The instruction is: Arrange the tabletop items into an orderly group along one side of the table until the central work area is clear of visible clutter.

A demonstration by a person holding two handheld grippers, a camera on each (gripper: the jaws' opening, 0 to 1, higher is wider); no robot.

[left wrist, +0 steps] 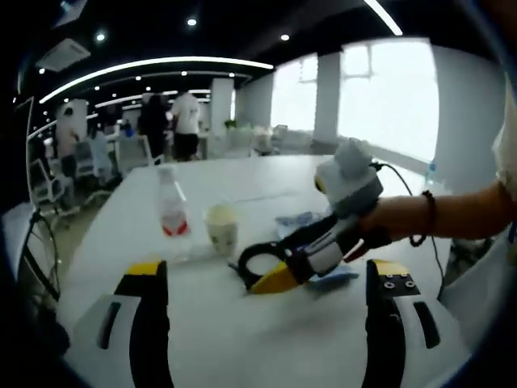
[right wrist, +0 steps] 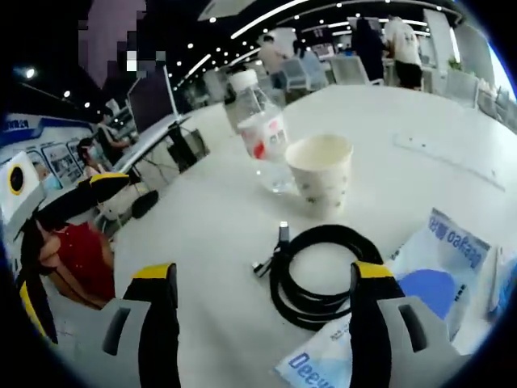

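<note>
A black cable coil (right wrist: 323, 275) lies on the white table (right wrist: 210, 218), between the wide-apart jaws of my right gripper (right wrist: 263, 271), which is open. Behind the coil stand a paper cup (right wrist: 321, 171) and a clear water bottle (right wrist: 260, 129) with a red label. In the left gripper view my left gripper (left wrist: 268, 268) is open and holds nothing. Just ahead of it, the right gripper (left wrist: 266, 265) reaches in from the right, its jaws at the cable coil (left wrist: 252, 260). The cup (left wrist: 222, 228) and bottle (left wrist: 171, 206) stand to the left of the coil.
Blue-and-white packets (right wrist: 440, 259) lie right of the coil, with one more (right wrist: 323, 364) near my right jaw. A yellow fingertip (right wrist: 109, 179) of the left gripper shows at the left edge. The far table (left wrist: 242, 174) is bare. People (left wrist: 186, 121) stand by desks beyond it.
</note>
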